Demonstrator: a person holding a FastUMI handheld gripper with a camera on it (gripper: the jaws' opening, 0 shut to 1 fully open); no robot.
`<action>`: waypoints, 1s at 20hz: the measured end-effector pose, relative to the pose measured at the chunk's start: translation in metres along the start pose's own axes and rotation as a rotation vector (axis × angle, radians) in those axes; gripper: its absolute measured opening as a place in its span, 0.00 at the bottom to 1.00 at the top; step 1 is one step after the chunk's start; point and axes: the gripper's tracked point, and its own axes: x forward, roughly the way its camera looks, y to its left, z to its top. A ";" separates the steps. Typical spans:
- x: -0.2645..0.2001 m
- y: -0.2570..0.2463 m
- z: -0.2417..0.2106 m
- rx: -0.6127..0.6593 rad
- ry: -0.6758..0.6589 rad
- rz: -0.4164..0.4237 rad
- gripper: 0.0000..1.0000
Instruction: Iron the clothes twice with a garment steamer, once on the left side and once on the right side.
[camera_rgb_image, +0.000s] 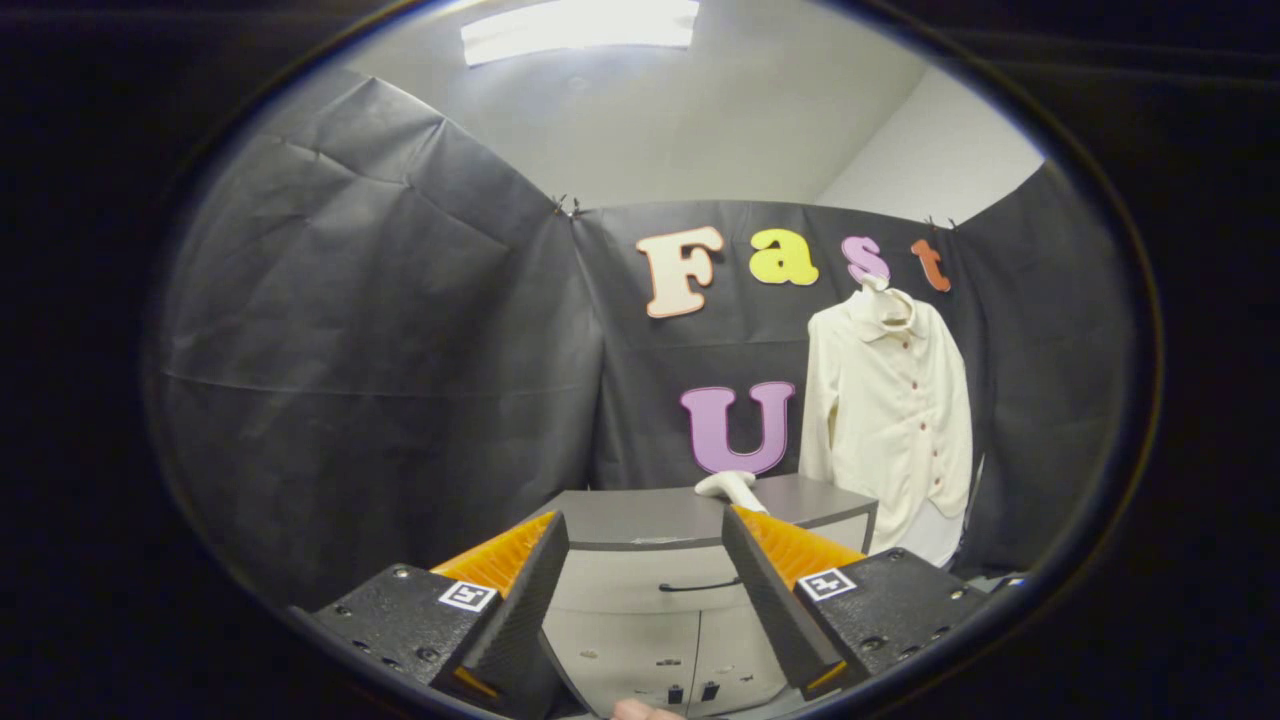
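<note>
Gripper (645, 560) sits low in the frame, its two fingers spread wide apart with nothing between them; it holds nothing.

Garment steamer (728, 487): a pale, rounded object lying on top of the grey cabinet (640, 520), near the cabinet's back edge. It shows just above the tip of the right finger, so it lies beyond the fingers and a little right of the midline between them. Only part of it is visible; its handle direction and long axis cannot be told with certainty, though the visible part seems to stretch left-right and slope down toward the right finger.

Shirt (890, 410): cream, buttoned, hanging upright on a hanger against the dark booth wall in the right-centre of the frame, right of the steamer and farther back. Its lower hem falls below the level of the cabinet top, beside the cabinet's right end.

Judgement: task appears to be at its start, steamer not yet picked up. The coming move turns on going forward and slightly right, over the cabinet's front edge, so that the fingers straddle the steamer's handle.

In the way: the cabinet's front edge and the drawer with a dark handle (700, 586) sit between the fingers and the steamer, so the approach likely needs height first. Wall behind leaves little room past the steamer.

Ceiling light (580, 25) at the upper centre
</note>
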 end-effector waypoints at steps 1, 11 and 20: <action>0.001 -0.002 0.000 0.001 0.000 -0.002 0.94; 0.005 -0.006 -0.008 0.036 0.043 -0.037 0.94; 0.036 -0.025 -0.011 0.007 0.052 -0.043 0.94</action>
